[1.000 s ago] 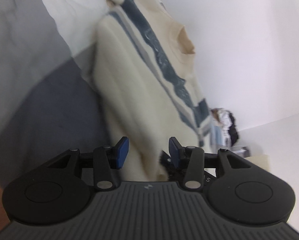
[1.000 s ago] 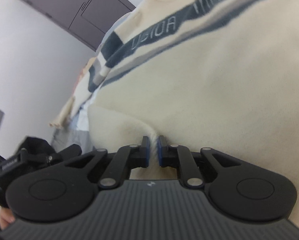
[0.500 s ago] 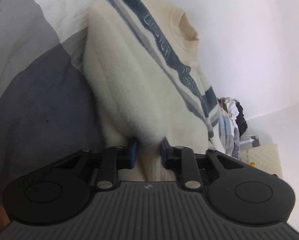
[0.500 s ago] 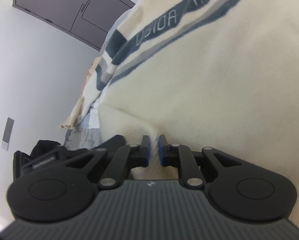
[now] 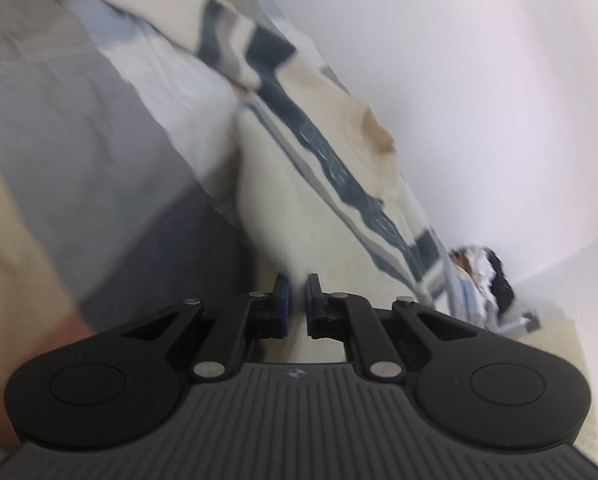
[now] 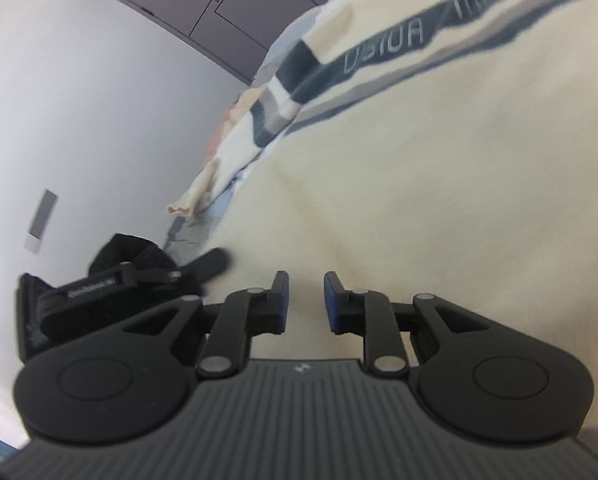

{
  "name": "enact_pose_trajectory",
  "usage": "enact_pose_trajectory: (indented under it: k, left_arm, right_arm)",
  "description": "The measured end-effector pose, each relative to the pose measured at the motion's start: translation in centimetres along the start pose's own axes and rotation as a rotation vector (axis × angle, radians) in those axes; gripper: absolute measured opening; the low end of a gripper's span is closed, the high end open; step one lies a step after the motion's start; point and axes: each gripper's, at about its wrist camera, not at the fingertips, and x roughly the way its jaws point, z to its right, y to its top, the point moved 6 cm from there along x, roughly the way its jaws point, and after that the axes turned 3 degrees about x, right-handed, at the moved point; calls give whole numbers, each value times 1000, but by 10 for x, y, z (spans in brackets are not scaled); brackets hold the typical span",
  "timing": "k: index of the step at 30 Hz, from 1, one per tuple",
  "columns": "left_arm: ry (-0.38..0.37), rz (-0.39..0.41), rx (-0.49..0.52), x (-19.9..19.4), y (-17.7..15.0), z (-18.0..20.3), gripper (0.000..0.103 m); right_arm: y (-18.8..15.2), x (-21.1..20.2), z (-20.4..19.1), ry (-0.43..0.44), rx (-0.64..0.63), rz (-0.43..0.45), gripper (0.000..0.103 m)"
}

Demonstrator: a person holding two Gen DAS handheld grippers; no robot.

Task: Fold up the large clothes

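Observation:
A cream fleece sweater (image 5: 299, 208) with a navy and grey lettered chest stripe lies spread on a bed. In the left wrist view my left gripper (image 5: 297, 298) is shut on the sweater's near edge, and a ridge of cream fabric runs up from between the blue pads. The picture is blurred by motion. In the right wrist view the same sweater (image 6: 439, 184) fills the frame. My right gripper (image 6: 306, 296) sits low over it, its jaws opening. Its blue pads (image 6: 331, 294) stand apart and press on nothing, with flat cream fabric showing behind the gap.
Grey and white bedding (image 5: 79, 132) lies left of the sweater. A heap of other clothes (image 5: 487, 272) sits by the white wall. A black strapped bag (image 6: 111, 280) rests at the left, under a dark cabinet door (image 6: 219, 8). A beige sleeve (image 5: 7, 240) shows at the left edge.
My left gripper closed onto the sweater's edge and rose with it, tilting the view. My right gripper held a pinched fold before; its pads have now parted and the fold is gone.

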Motion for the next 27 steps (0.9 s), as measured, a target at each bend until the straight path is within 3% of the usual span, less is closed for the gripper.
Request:
enact_pose_trajectory:
  k: [3, 8, 10, 11, 12, 14, 18, 21, 22, 25, 27]
  left_arm:
    - [35, -24, -53, -8, -4, -16, 8]
    - [99, -40, -58, -3, -6, -25, 8]
    - [120, -45, -39, 0, -8, -24, 8]
    - [129, -52, -37, 4, -9, -25, 8]
    - [137, -61, -38, 6, -10, -27, 8]
    - [148, -78, -51, 12, -13, -31, 8]
    - [168, -87, -43, 17, -16, -32, 9]
    - [157, -108, -62, 22, -21, -35, 17]
    - [167, -114, -61, 24, -22, -35, 23]
    - [174, -123, -68, 27, -24, -37, 41]
    - [179, -121, -72, 27, -24, -39, 49]
  right_arm:
    - [5, -24, 4, -111, -49, 89, 23]
    - [25, -84, 46, -476, -32, 319, 23]
    - [31, -107, 69, -565, 32, 379, 24]
    - [32, -116, 82, -581, 77, 398, 32]
    - [32, -124, 93, -591, 132, 418, 54]
    - [29, -133, 115, -597, 237, 446, 71]
    - [21, -129, 146, -517, 402, 425, 71]
    - [10, -110, 156, -464, 493, 381, 69]
    - [7, -106, 155, -450, 497, 370, 69]
    - [0, -97, 144, -416, 487, 344, 58]
    - [-3, -92, 138, -408, 484, 329, 35]
